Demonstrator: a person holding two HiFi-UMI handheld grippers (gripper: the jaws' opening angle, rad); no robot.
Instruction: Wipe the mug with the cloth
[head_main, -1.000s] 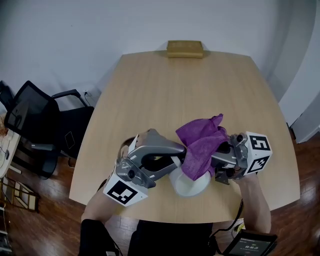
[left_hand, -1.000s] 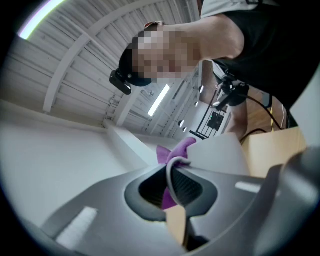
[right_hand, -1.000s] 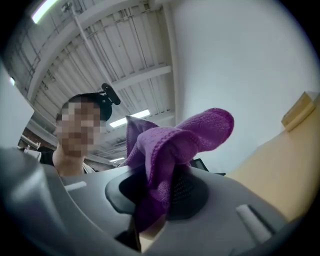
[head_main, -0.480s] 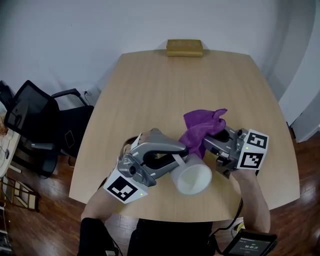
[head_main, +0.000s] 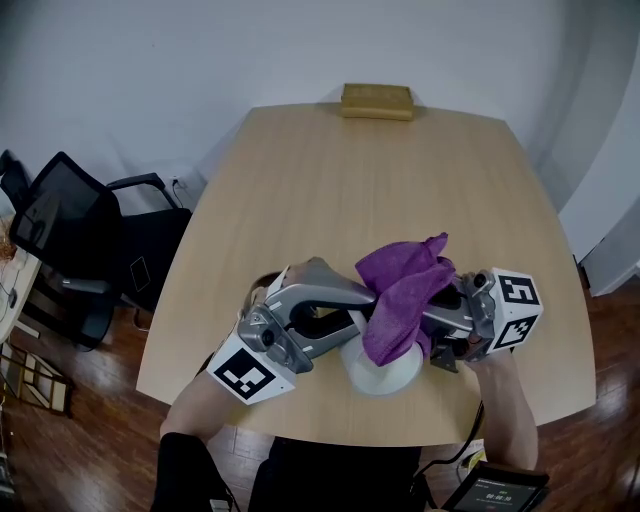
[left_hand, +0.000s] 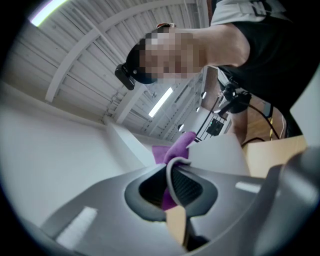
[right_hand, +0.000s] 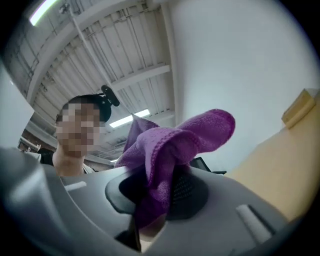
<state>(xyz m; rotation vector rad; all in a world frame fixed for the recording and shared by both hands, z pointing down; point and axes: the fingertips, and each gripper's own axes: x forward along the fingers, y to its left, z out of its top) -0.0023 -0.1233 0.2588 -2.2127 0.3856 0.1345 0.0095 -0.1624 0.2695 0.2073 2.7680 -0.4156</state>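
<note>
A white mug (head_main: 381, 369) is held above the near part of the table (head_main: 350, 190), lying tilted with its mouth toward me. My left gripper (head_main: 353, 322) is shut on the mug's handle (left_hand: 171, 169), which shows as a thin white loop between the pads. My right gripper (head_main: 432, 322) is shut on a purple cloth (head_main: 402, 291). The cloth drapes from the right jaws over the mug's upper side and rim. In the right gripper view the cloth (right_hand: 175, 140) bunches up out of the shut jaws of that gripper (right_hand: 155, 197).
A tan box (head_main: 376, 100) lies at the table's far edge. A black office chair (head_main: 70, 230) stands to the left of the table. A small dark device (head_main: 495, 492) hangs near my right side, below the table's front edge.
Half a second ago the cloth was drawn back to the mug's far side, baring its mouth. Now the right gripper has brought it back down over the rim.
</note>
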